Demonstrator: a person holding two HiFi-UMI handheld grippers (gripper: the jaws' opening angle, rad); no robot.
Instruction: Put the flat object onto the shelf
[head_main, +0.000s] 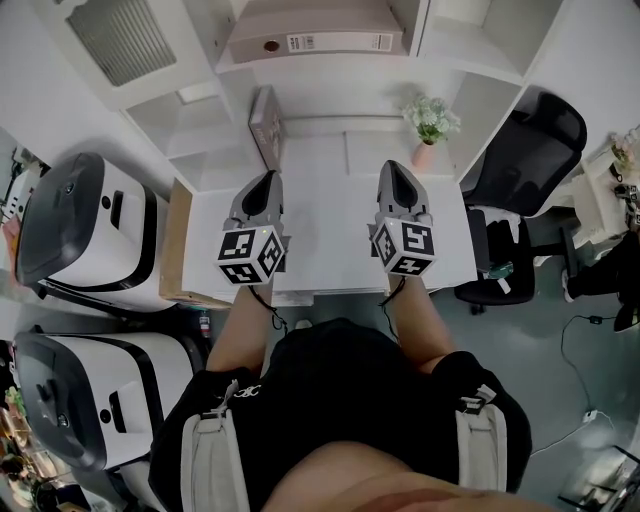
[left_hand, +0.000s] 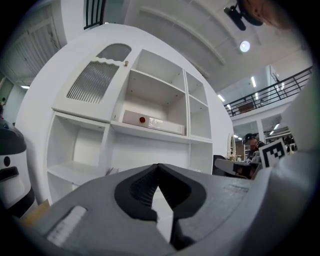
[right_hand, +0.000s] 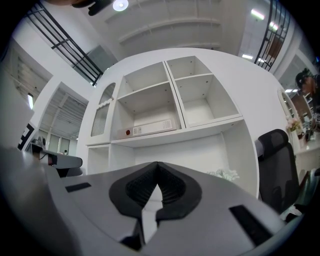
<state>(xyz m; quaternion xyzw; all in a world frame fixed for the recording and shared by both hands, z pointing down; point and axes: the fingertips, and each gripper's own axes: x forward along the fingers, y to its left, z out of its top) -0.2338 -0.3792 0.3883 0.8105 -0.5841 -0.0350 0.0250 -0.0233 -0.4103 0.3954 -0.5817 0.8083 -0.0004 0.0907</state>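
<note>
While their jaws are shut on nothing, left gripper (head_main: 266, 182) and right gripper (head_main: 396, 172) hang level over desk (head_main: 330, 160), probably a resting pose. Binder (head_main: 312, 42) lies flat on shelf (head_main: 330, 66) at 12 o'clock, as the task wants. Another flat panel (head_main: 266, 122) leans at 11.

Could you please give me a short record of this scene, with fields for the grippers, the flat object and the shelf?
left gripper: shut, empty, over the desk
right gripper: shut, empty, over the desk
flat object: stands on edge at the desk's back left, untouched
shelf: white; a binder lies flat in one compartment
other: flower vase at back right, office chair beside the desk
</note>
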